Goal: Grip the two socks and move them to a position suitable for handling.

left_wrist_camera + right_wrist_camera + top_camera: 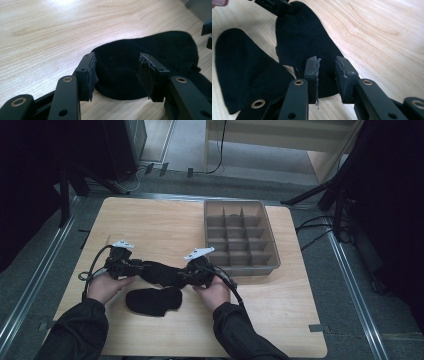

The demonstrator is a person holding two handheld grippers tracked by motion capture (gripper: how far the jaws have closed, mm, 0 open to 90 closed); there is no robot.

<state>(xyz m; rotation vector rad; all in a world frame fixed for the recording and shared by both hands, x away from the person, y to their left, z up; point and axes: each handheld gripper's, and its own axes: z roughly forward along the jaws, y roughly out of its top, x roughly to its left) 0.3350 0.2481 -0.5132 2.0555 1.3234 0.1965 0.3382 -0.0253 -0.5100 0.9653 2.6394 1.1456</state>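
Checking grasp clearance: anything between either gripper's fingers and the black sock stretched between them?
Nothing visible. The flat black fabric sock lies directly under the open left gripper and open right gripper; the second black sock lies apart, nearer the person.

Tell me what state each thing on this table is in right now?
Left hand-held gripper: jaws open around one end of the sock.
Right hand-held gripper: jaws open over its other end.
Sock between them: flat on the table.
Second sock: lying loose, untouched.
Divided tray: upright, compartments empty.

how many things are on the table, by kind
black socks: 2 (one between the grippers, one nearer the person)
grey divided tray: 1
total: 3
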